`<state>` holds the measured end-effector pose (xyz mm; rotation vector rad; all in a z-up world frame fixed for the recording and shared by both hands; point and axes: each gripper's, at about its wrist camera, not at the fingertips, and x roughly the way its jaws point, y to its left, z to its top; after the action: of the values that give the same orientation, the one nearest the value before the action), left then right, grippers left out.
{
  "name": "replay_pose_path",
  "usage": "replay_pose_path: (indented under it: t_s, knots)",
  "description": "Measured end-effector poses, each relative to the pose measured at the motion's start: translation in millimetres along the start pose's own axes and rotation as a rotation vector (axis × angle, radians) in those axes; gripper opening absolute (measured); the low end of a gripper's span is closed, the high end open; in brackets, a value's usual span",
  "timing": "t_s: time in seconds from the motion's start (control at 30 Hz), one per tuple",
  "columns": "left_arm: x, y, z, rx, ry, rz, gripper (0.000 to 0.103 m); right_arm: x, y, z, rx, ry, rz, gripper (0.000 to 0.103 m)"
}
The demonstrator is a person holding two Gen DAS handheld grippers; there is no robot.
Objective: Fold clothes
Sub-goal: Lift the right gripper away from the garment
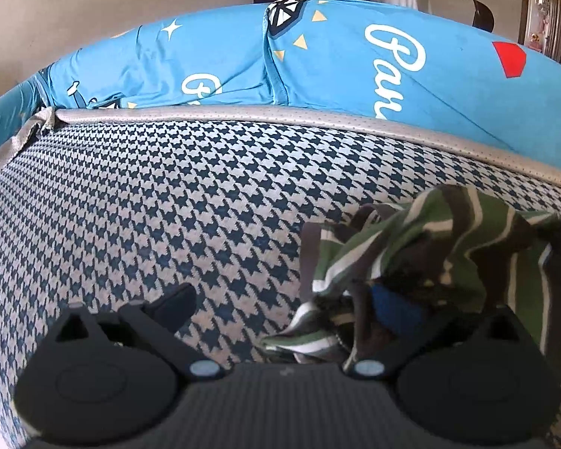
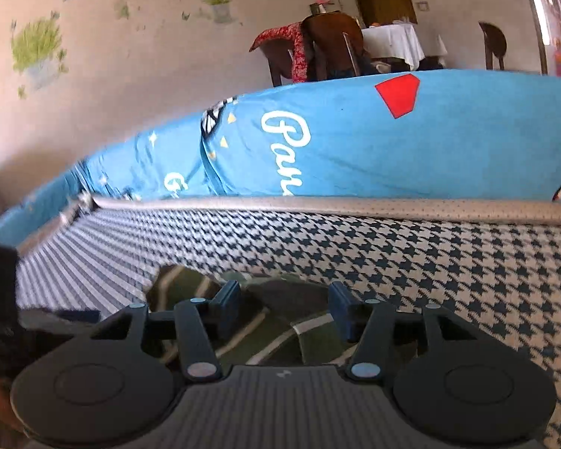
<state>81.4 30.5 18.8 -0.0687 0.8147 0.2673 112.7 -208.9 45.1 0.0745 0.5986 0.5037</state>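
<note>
The left claw (image 1: 280, 303) stands with its fingers wide apart, the right finger buried in a crumpled green striped garment (image 1: 430, 247). The right claw (image 2: 285, 305) is spread too, hovering over the same cloth (image 2: 276, 321). The garment lies on a houndstooth cushion (image 1: 168, 194), backed by a blue printed cover (image 1: 355, 60).

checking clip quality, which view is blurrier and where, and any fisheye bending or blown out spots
Right wrist view: motion blur smears the checked mat into streaks at lower left, and the striped shirt between the right tongs is soft; bright washout by the doorway at far right. Left wrist view: sharper, crisp checks and shirt stripes. Both: fisheye bows the mat's grey edge and darkens the corners.
</note>
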Motion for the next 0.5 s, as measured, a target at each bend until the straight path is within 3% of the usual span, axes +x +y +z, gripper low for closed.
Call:
replay_pose_path:
  t_s: [0.1,0.17,0.23,0.27,0.5]
  knots:
    - [-7,2,2,-0.018,-0.015,-0.052,0.103,8,9,-3,-0.055,0.011,-0.019,0.052]
    - [-11,2,3,-0.026,-0.028,-0.093,0.103,13,13,-4,-0.078,0.017,-0.031,0.043]
    - [-13,-1,3,-0.014,-0.032,-0.115,0.103,19,11,-4,-0.057,0.019,-0.041,0.014]
    - [-13,-3,2,-0.007,-0.032,-0.124,0.103,20,9,-3,-0.033,0.02,-0.049,0.008]
    - [-11,-18,-3,0.035,-0.039,-0.132,0.103,5,-18,13,0.124,-0.064,-0.124,0.004]
